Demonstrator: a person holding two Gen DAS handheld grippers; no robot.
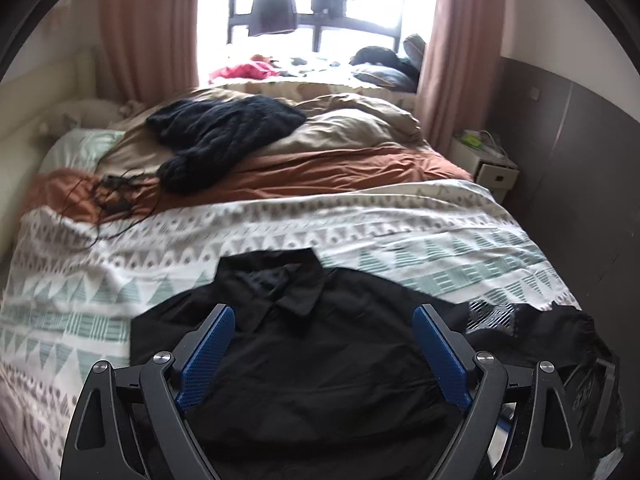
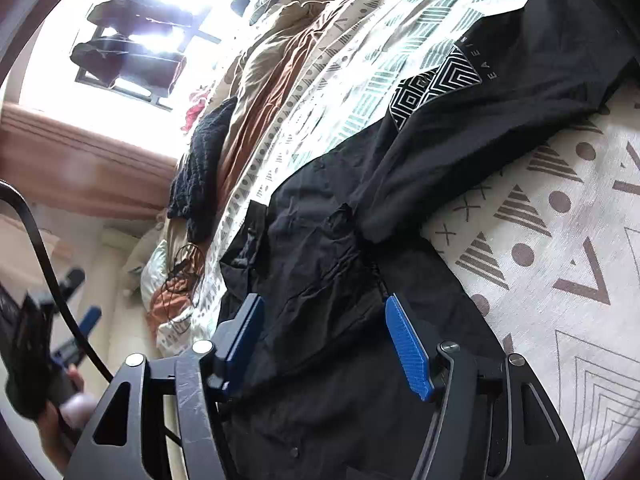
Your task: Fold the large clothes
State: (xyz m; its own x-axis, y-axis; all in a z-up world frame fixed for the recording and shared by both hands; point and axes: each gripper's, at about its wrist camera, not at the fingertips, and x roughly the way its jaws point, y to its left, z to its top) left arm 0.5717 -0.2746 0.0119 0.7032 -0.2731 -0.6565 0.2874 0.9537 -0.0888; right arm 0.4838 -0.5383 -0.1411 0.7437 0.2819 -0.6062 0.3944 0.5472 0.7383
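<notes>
Left wrist view: black collared jacket [image 1: 304,344] spread flat on the near part of the patterned bedspread [image 1: 360,224], collar toward the far side, one sleeve with a white geometric print [image 1: 494,316] trailing off to the right. Left gripper [image 1: 324,322] poised above the jacket's chest, blue pads [image 1: 210,354] spread wide, nothing between them. No fold visible yet.

Right wrist view, tilted hard: right gripper [image 2: 324,316] above the jacket body [image 2: 320,264], jaws wide apart too, empty, pads [image 2: 410,354] just over wrinkled cloth. Printed sleeve [image 2: 436,80] stretched away to the far right across the bedspread.

Risks, as judgement only:
- Thin, slippery-looking fabric; a shallow pinch likely to catch one layer only, leaving the back panel behind and the fold skewed.
- Sleeve out to the right liable to drag or bunch if the body gets lifted first.
- Soft, uneven bedding underneath; pads pressed down could snag the bedspread along with the jacket.
- Black cable [image 2: 48,264] at the near left of the right wrist view, close enough to catch on a wide sweep.
- Dark knit [image 1: 224,136] lying well away on the far bedding, no hindrance.
</notes>
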